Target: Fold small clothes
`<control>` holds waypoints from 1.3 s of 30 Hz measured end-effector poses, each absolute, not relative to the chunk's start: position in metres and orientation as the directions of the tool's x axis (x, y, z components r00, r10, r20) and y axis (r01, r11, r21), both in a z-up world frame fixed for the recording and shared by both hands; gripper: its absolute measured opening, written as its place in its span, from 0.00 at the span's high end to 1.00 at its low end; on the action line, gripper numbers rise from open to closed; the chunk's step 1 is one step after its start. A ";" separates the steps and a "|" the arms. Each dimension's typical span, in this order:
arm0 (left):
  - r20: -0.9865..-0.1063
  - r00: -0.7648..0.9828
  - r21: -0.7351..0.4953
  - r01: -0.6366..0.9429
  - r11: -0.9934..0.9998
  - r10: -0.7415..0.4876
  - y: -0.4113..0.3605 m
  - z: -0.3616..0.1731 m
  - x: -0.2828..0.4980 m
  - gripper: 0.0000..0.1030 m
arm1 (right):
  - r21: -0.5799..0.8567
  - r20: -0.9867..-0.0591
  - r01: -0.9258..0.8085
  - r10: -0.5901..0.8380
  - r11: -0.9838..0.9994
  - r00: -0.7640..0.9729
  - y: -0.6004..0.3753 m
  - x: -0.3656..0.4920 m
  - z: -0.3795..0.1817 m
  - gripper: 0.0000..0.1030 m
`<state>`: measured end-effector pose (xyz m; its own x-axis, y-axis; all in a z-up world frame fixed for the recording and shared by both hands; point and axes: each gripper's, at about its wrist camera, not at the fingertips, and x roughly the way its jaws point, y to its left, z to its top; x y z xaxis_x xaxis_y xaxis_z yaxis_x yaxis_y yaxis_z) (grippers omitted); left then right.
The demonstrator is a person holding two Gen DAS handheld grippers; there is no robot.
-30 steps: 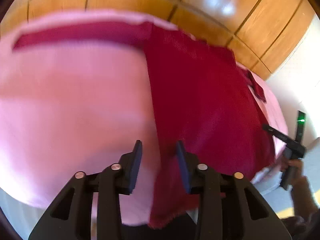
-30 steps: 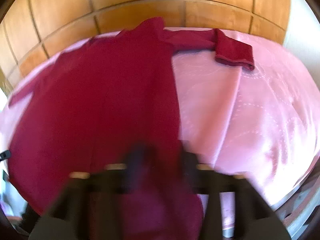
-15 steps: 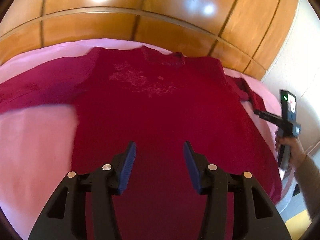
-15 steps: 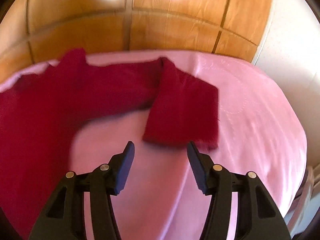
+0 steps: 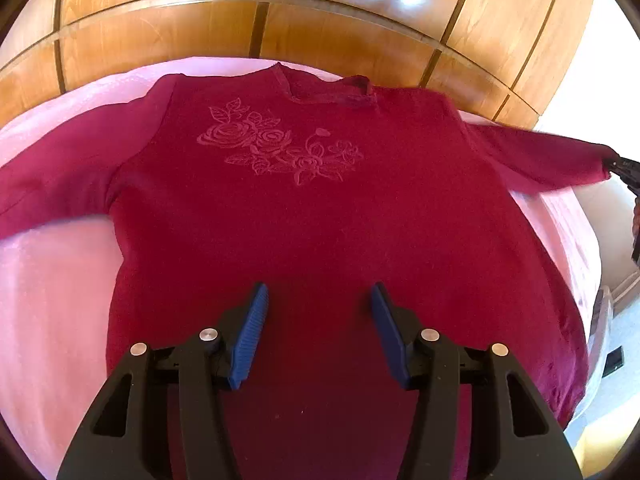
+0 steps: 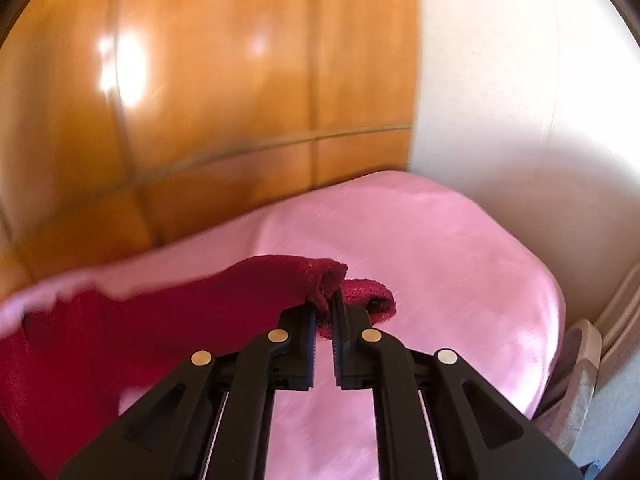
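A dark red sweater (image 5: 312, 216) lies front-up and spread flat on a pink bedspread (image 5: 52, 300), its neckline (image 5: 328, 94) toward a glossy wooden headboard (image 5: 320, 20). A tone-on-tone rose design (image 5: 280, 150) runs across the chest. One sleeve (image 5: 52, 188) stretches out toward the left edge of the left wrist view; the other sleeve (image 5: 540, 152) reaches to the right.

The left gripper (image 5: 318, 312) hovers above the lower middle of the sweater with its two fingers spread wide, the blue ribbed pads (image 5: 250, 334) facing each other across a broad gap and holding nothing. Whether the fingertips touch the cloth cannot be told from this angle.

The right gripper (image 6: 323, 308) is clamped on the cuff (image 6: 328, 280) of the right-hand sleeve, its jaws drawn almost together with a fold of red knit pinched between them. The cuff end bunches up above and to the right of the fingertips, and the sleeve trails away to the left in the right wrist view, slightly blurred, lifted off the bedspread near the grip. In the left wrist view that gripper shows only as a dark shape (image 5: 624, 170) at the tip of the sleeve, at the right edge.

A white wall (image 6: 520, 100) stands beyond the far corner of the bed.
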<state>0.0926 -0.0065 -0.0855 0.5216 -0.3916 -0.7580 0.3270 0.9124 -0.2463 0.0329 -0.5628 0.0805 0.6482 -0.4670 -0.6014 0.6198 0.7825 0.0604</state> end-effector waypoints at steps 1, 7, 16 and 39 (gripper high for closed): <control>-0.760 0.518 -0.253 0.322 0.912 -0.393 -0.006 -0.084 0.094 0.49 | 0.052 -0.598 0.632 -0.483 0.773 0.640 -0.573 0.036 0.085 0.95; -0.771 0.507 -0.268 0.291 0.918 -0.386 -0.005 -0.082 0.103 0.49 | -0.026 -0.744 0.741 -0.509 0.671 0.434 -0.637 0.070 0.035 0.95; -0.781 0.520 -0.202 0.313 0.928 -0.346 -0.011 -0.081 0.102 0.49 | 0.294 -0.780 0.770 -0.323 0.566 0.536 -0.647 0.028 -0.038 0.28; -0.721 0.594 -0.283 0.217 0.934 -0.357 0.032 -0.067 0.104 0.41 | 0.189 -0.802 0.734 -0.328 0.653 0.499 -0.569 0.025 -0.048 0.33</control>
